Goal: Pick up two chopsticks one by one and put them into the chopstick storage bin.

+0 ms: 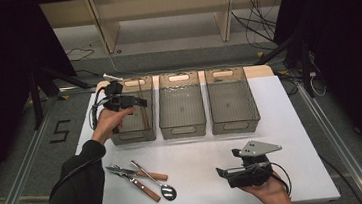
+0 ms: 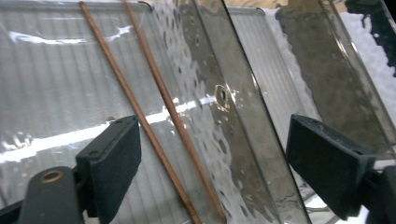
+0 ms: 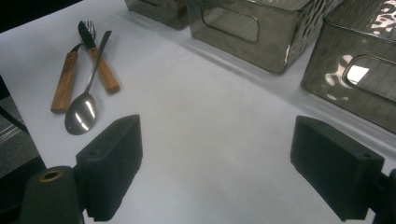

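Two thin brown chopsticks [image 2: 140,116] lie side by side on the ribbed floor of the left smoked-plastic bin [image 2: 56,84], the leftmost bin [image 1: 133,134] of three in the high view. My left gripper [image 1: 131,105] hovers over that bin, and its jaws [image 2: 212,158] stand wide open above the chopsticks without touching them. Near the table's front right, my right gripper [image 1: 226,162] rests in a hand, open, with bare white table between its jaws [image 3: 215,158].
The middle bin [image 1: 183,130] and the right bin [image 1: 235,125] stand beside the left one. At the front left lie a spoon [image 1: 167,191], a wooden-handled knife [image 1: 144,188] and a fork [image 3: 103,70]. The white table [image 1: 199,155] ends close behind the right hand.
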`<action>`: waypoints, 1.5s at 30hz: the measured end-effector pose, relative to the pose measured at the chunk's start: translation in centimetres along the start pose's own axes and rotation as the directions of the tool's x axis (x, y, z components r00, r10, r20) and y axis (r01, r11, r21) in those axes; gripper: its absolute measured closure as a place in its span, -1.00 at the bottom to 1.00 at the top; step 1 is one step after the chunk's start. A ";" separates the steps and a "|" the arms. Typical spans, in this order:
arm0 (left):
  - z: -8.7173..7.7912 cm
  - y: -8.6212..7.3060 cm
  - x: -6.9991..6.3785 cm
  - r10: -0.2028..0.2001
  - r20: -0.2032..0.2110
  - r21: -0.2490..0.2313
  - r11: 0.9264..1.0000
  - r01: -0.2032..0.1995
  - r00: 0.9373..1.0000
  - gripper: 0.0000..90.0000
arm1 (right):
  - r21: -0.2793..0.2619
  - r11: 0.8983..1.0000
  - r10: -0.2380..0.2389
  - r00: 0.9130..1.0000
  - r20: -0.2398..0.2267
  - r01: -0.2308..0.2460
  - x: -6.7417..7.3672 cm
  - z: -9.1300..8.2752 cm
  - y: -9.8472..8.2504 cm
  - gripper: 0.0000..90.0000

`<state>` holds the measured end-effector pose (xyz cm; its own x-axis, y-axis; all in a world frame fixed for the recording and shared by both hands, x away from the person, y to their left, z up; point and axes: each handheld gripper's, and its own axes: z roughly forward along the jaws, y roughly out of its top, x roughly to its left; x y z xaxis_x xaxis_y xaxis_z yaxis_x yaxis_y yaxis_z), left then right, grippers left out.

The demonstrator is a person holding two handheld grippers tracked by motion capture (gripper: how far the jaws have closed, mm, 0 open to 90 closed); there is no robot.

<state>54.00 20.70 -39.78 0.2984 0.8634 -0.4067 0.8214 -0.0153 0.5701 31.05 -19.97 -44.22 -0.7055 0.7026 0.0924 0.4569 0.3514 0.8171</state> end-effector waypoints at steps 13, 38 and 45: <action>-3.4 -1.9 -1.5 0.104 0.027 -0.065 0.993 -0.102 0.994 -0.61 | 0.005 1.000 -0.002 1.000 0.000 0.002 0.2 0.1 0.0 -0.61; -7.4 -12.2 -2.8 0.170 0.178 -0.259 0.958 -0.121 0.969 -0.61 | 0.013 0.999 -0.050 0.995 -0.088 0.051 3.4 2.1 1.9 -0.40; -7.3 -13.9 -3.2 0.198 0.181 -0.302 0.944 -0.137 0.963 -0.62 | 0.043 0.995 -0.086 0.988 -0.127 0.092 5.3 4.3 2.8 -0.34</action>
<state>38.09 21.80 -41.16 0.5378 0.7378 -0.4080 0.5875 0.0191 0.8090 30.92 -12.61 -43.86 -0.8052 0.5855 0.0935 0.4131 0.4408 0.7969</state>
